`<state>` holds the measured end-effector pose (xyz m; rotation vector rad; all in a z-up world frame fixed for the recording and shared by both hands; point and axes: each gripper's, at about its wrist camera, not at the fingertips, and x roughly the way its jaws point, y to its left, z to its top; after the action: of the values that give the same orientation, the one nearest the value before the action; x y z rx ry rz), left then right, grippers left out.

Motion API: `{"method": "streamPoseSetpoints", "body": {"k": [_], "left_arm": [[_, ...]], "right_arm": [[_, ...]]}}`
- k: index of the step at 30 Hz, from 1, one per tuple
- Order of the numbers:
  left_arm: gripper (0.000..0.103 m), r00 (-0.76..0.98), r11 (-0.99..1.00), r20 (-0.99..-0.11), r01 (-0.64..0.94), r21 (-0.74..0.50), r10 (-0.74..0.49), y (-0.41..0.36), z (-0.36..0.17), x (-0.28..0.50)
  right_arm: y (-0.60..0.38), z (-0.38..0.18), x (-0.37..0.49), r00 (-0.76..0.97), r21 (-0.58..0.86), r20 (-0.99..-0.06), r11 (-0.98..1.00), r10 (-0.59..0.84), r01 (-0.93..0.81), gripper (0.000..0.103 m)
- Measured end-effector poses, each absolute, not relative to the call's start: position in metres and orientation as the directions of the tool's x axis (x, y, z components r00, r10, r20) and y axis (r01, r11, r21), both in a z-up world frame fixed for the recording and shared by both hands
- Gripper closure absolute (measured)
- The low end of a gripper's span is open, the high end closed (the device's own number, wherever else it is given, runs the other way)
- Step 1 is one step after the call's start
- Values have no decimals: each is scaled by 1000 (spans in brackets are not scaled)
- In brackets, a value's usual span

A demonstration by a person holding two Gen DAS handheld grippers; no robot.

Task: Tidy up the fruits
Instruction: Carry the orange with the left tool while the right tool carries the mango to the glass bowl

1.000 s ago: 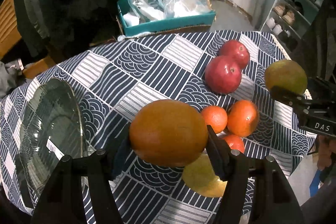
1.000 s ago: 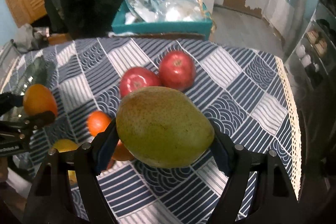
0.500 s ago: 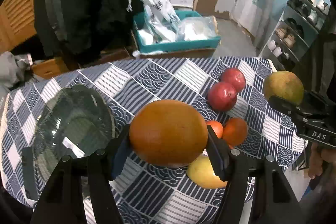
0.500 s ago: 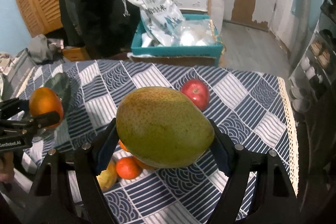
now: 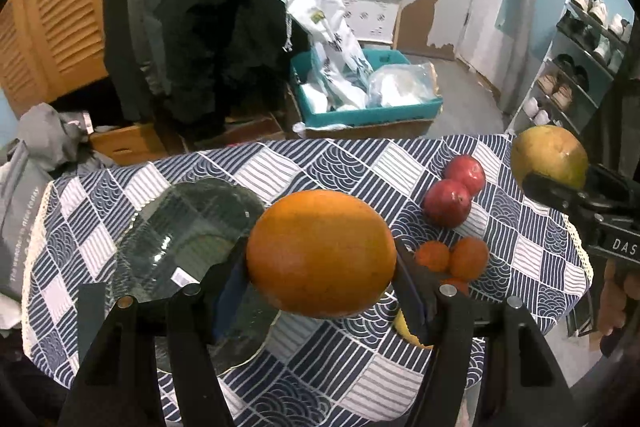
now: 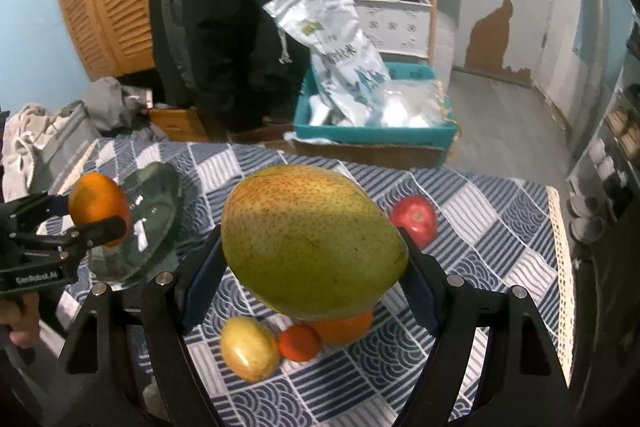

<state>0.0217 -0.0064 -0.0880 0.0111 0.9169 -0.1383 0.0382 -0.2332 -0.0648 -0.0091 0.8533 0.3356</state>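
Note:
My left gripper (image 5: 320, 259) is shut on a large orange mango (image 5: 320, 253) and holds it high above the table, near the glass bowl (image 5: 180, 243). My right gripper (image 6: 312, 247) is shut on a green-yellow mango (image 6: 312, 241), also held high; it also shows in the left wrist view (image 5: 550, 157). On the blue patterned tablecloth (image 5: 340, 163) lie two red apples (image 5: 448, 203), small oranges (image 5: 468, 259) and a yellow fruit (image 6: 248, 347). The left gripper with its orange mango shows in the right wrist view (image 6: 98, 209) over the bowl (image 6: 152, 219).
A teal box (image 5: 372, 111) with white bags stands on the floor behind the table. A person in dark clothes (image 5: 216, 7) stands at the back. A shoe rack (image 5: 576, 75) is at the right. Grey bags (image 5: 24, 195) lie at the table's left edge.
Both grippers have risen and pulled back with their mangoes; the table looks smaller and farther. The glass bowl has come toward the middle of the left wrist view.

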Motion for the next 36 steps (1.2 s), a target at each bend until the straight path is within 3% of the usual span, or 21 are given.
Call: {"method": "streamPoseSetpoints", "body": {"k": [23, 36], "left_arm": [[34, 612, 997, -790, -17, -72, -47, 75, -88, 11], [34, 546, 993, -837, -114, -38, 31, 126, -127, 12]], "right_arm": [[-120, -53, 56, 547, 142, -735, 880, 401, -454, 23], [-42, -95, 72, 423, 168, -794, 827, 436, -537, 23]]}}
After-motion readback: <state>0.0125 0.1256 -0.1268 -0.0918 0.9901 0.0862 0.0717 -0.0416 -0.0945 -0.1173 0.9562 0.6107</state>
